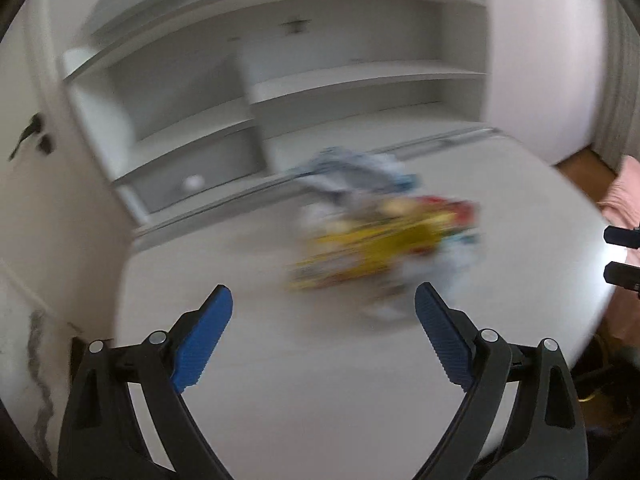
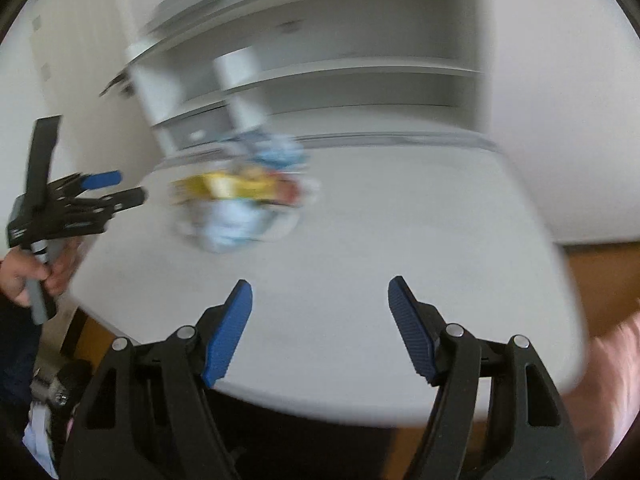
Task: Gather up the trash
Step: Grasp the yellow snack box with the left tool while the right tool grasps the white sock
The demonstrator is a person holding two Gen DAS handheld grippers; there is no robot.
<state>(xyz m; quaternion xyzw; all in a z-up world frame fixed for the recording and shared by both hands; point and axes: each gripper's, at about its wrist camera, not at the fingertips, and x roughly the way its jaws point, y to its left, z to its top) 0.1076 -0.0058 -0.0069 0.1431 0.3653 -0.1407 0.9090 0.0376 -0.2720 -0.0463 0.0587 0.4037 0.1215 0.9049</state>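
Observation:
A blurred heap of trash (image 1: 384,232) lies on the white table (image 1: 280,360): a yellow and red wrapper, white crumpled paper and a blue-white piece behind it. My left gripper (image 1: 324,300) is open and empty, just short of the heap, which lies ahead and to the right. In the right wrist view the same heap (image 2: 240,200) lies far ahead to the left. My right gripper (image 2: 320,292) is open and empty over the table's near edge (image 2: 360,400). The left gripper (image 2: 116,188) shows there at the left, held by a hand.
White shelves (image 1: 320,80) with a small drawer (image 1: 192,180) stand behind the table against the wall. Wooden floor (image 2: 600,272) shows to the right. A pink cloth (image 1: 624,200) is at the right edge. Both views are motion-blurred.

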